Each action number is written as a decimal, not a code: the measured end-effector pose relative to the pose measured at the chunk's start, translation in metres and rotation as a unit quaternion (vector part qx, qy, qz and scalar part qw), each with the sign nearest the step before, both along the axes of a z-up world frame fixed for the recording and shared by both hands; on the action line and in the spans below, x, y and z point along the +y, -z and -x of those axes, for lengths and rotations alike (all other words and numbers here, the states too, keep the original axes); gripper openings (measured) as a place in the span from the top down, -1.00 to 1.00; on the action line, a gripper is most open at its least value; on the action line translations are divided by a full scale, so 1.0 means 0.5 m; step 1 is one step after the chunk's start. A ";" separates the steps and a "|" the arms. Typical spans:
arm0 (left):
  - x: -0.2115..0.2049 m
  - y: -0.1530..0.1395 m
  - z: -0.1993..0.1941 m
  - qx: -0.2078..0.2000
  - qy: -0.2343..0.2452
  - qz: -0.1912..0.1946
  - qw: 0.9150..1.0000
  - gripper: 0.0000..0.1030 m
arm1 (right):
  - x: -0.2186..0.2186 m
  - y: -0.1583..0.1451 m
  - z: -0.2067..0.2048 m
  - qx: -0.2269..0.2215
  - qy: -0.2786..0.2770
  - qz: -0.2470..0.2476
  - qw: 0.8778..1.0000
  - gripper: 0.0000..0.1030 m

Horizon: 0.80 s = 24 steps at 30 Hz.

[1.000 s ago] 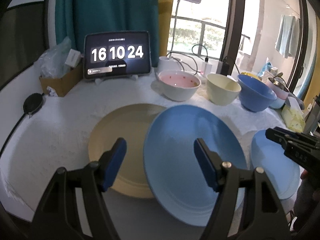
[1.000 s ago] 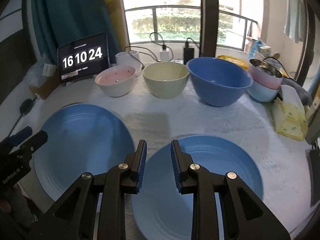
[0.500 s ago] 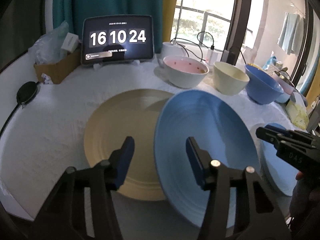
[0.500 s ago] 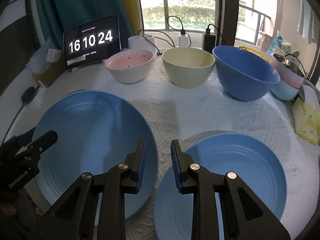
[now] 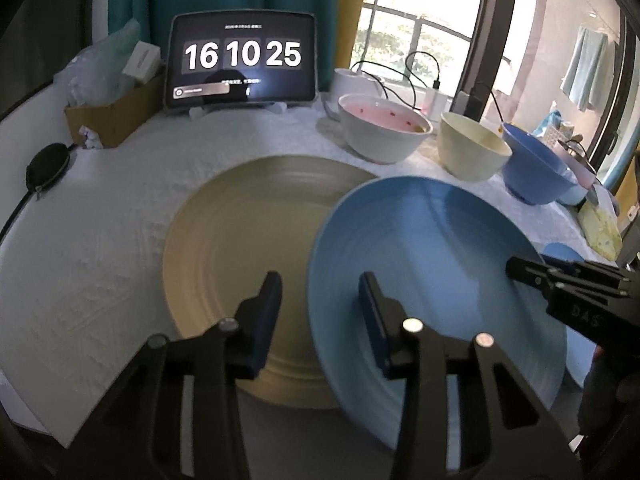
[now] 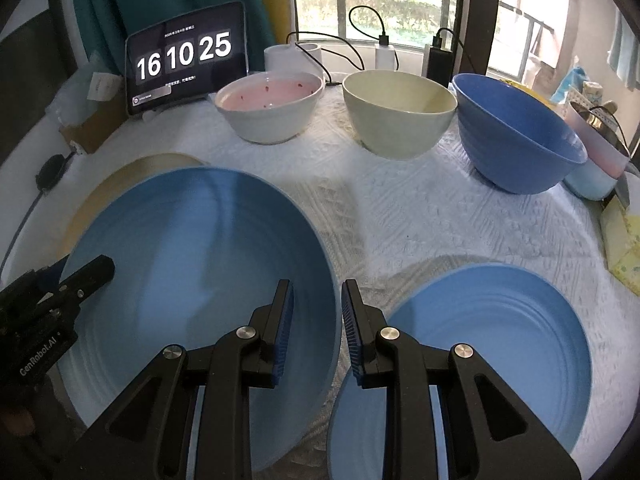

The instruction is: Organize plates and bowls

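Spreading across both views, the bench (image 6: 400,216) carries a white textured cloth, and on it a big blue plate (image 6: 192,280) sits tilted, overlapping the beige plate (image 5: 240,240) that lies flat to its left. A second, smaller blue plate (image 6: 492,344) lies flat on the cloth just beside the big one, at its right. Behind them three bowls stand in a row, apart from the plates: a deep blue bowl (image 6: 516,136), a cream bowl (image 6: 400,116) and a pink-lined white bowl (image 6: 272,106). A tablet (image 6: 186,60) showing a clock leans at the back, with cables and chargers beside it and a cardboard box (image 5: 108,120) of bags at the far left.

The left gripper (image 5: 320,304) straddles the big blue plate's left rim, one finger over the beige plate and one over the blue; its jaws are closing, with the rim between them but the pads seemingly not yet pressing. The right gripper (image 6: 318,324) straddles the same plate's right rim; its jaws stand narrowly apart, and whether the pads touch the rim I cannot tell.
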<state>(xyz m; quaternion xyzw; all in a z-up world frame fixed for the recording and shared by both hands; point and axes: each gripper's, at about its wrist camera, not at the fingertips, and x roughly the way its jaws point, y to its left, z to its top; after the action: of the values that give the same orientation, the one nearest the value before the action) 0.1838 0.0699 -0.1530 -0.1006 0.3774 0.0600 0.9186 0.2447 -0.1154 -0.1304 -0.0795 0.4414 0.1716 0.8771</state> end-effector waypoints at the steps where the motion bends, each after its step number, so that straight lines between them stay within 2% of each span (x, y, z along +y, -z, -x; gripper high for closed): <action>1: 0.000 0.001 0.000 0.000 0.002 0.002 1.000 0.23 | 0.002 0.000 0.000 -0.001 -0.001 0.002 1.000 0.49; 7: -0.001 0.001 0.001 -0.002 0.011 0.008 1.000 0.48 | 0.006 -0.004 0.007 -0.010 -0.004 0.006 1.000 0.53; 16: 0.005 0.000 0.002 0.001 0.007 0.023 1.000 0.55 | 0.003 -0.010 0.022 -0.019 -0.002 0.004 1.000 0.62; 24: -0.006 -0.017 0.014 -0.009 0.010 0.019 1.000 0.55 | -0.009 -0.027 0.035 -0.030 0.001 -0.003 1.000 0.63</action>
<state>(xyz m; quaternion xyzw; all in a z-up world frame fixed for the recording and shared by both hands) 0.1768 0.0671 -0.1446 -0.1144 0.3715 0.0428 0.9204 0.2270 -0.1200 -0.1170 -0.0814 0.4141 0.1700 0.8905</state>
